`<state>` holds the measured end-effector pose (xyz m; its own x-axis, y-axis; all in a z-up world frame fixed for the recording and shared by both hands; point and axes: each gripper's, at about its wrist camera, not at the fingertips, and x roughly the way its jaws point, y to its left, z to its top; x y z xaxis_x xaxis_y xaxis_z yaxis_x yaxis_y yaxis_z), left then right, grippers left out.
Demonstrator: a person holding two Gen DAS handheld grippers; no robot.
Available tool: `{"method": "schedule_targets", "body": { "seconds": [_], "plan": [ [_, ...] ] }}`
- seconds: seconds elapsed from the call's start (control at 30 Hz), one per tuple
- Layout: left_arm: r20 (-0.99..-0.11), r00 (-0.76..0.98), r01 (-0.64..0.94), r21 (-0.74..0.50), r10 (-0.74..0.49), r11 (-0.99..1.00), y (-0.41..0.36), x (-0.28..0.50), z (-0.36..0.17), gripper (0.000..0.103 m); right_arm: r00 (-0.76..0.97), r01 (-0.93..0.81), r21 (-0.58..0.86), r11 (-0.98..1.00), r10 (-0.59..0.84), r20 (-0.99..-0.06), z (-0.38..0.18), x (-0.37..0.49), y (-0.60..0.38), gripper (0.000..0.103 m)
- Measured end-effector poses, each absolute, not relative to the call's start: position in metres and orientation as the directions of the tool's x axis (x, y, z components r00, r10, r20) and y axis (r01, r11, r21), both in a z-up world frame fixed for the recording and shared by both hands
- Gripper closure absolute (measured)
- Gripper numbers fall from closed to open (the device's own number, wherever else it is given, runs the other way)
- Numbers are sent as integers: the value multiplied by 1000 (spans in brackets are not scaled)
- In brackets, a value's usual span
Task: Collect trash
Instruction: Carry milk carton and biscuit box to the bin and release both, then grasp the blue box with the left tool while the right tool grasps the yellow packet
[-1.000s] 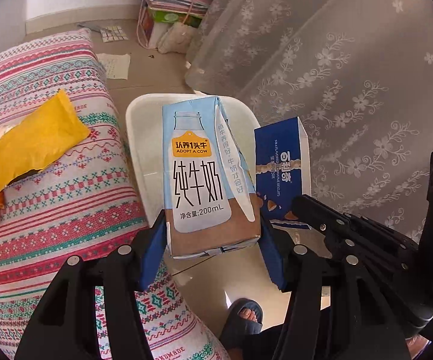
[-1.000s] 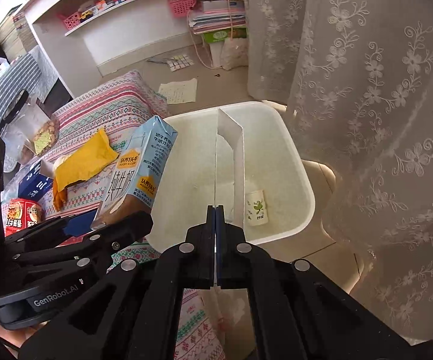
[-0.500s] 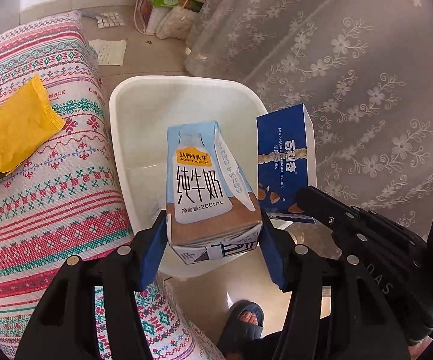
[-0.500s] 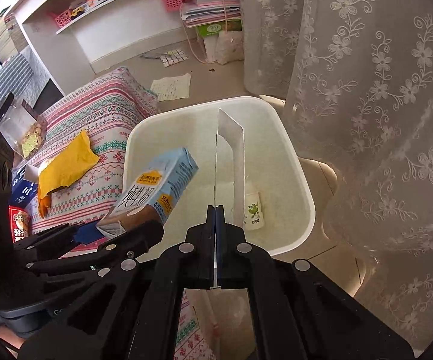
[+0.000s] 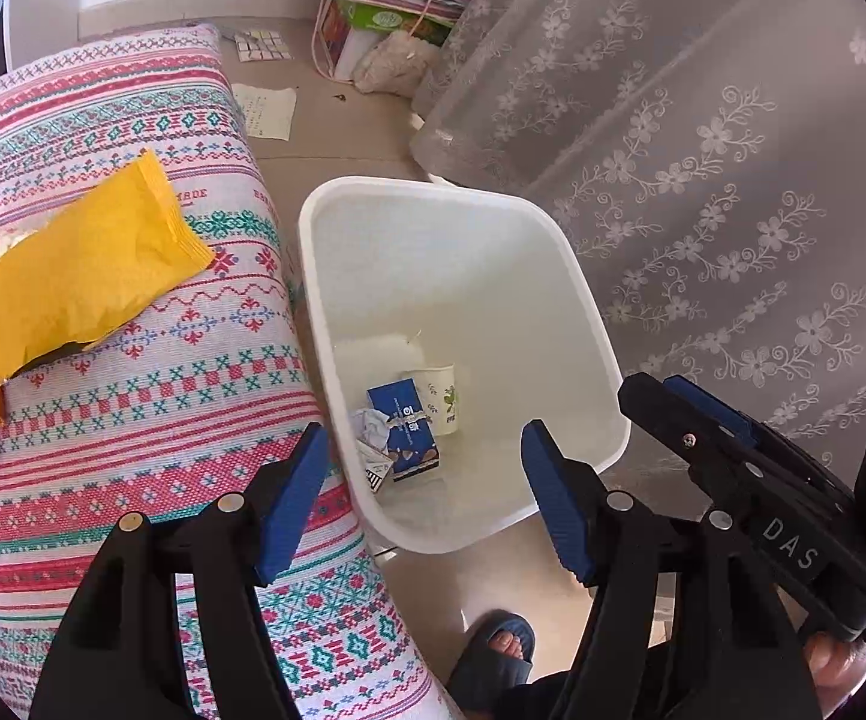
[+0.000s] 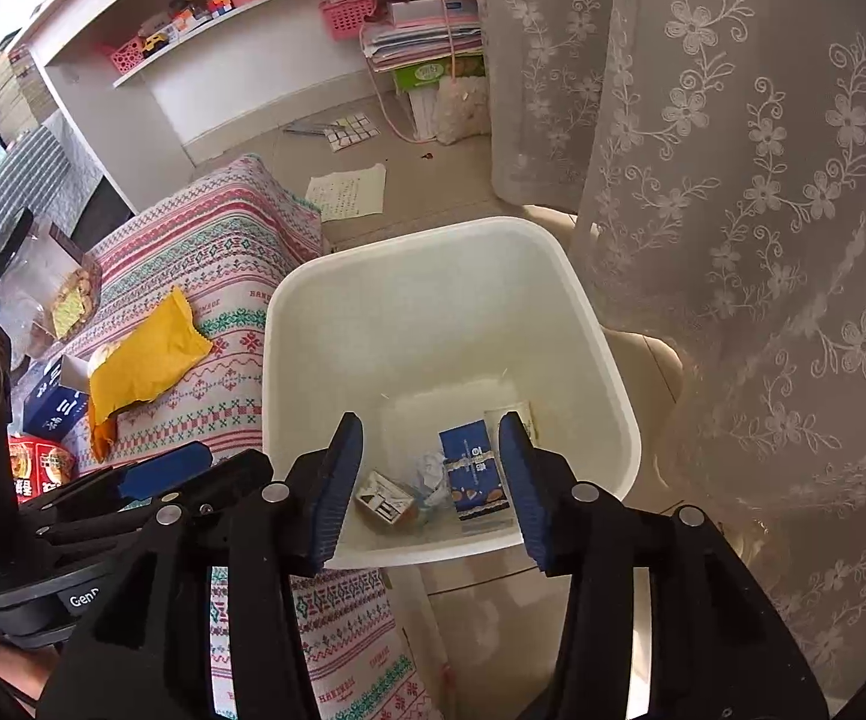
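Note:
A white trash bin [image 5: 589,324] [image 6: 595,324] stands on the floor beside the patterned bed. At its bottom lie a blue biscuit box [image 5: 404,429] [image 6: 474,471], the milk carton [image 6: 386,501] on its side, a paper cup [image 5: 442,399] and crumpled paper [image 6: 430,471]. My left gripper [image 5: 424,474] is open and empty above the bin's near rim. My right gripper [image 6: 430,471] is open and empty over the bin. A yellow snack bag [image 5: 79,270] [image 6: 142,360] lies on the bed.
A lace curtain [image 5: 703,150] hangs right of the bin. The bedspread [image 5: 133,420] fills the left. More packets and a blue box [image 6: 52,402] lie at the bed's far left. A paper sheet [image 6: 349,192] and stacked books lie on the floor. A slippered foot [image 5: 493,654] is below.
Both grippers opened. The milk carton dropped from my left gripper and the blue box from my right; both now lie at the bottom of the bin.

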<state>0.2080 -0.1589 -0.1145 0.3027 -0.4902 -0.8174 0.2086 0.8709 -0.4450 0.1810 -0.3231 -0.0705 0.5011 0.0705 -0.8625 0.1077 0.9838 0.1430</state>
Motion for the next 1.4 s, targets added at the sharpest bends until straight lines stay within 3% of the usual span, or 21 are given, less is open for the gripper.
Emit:
{"method": "schedule_targets", "body": {
  "seconds": [0.2, 0.37, 0.57, 0.67, 1.0, 1.4],
  "plan": [
    [-837, 338, 175, -392, -429, 903, -123, 206, -94, 37, 527, 100, 171, 980, 94, -845, -57, 184, -317, 52],
    [-854, 398, 140, -303, -334, 943, -74, 207, -67, 30, 546, 98, 185, 978, 103, -831, -49, 187, -311, 46],
    [-899, 421, 118, -80, -122, 990, -4, 217, -45, 20, 518, 95, 279, 956, 192, -833, -53, 195, -295, 43],
    [-903, 420, 101, -50, -88, 994, 32, 223, -43, 17, 502, 92, 342, 935, 253, -827, -56, 199, -282, 41],
    [-928, 367, 297, 185, 67, 937, 35, 226, -81, 17, 382, 100, 544, 833, 473, -794, -83, 217, -221, 37],
    [-938, 333, 342, 213, 94, 915, 42, 242, -103, 17, 333, 144, 620, 772, 552, -764, -113, 242, -176, 37]
  ]
}}
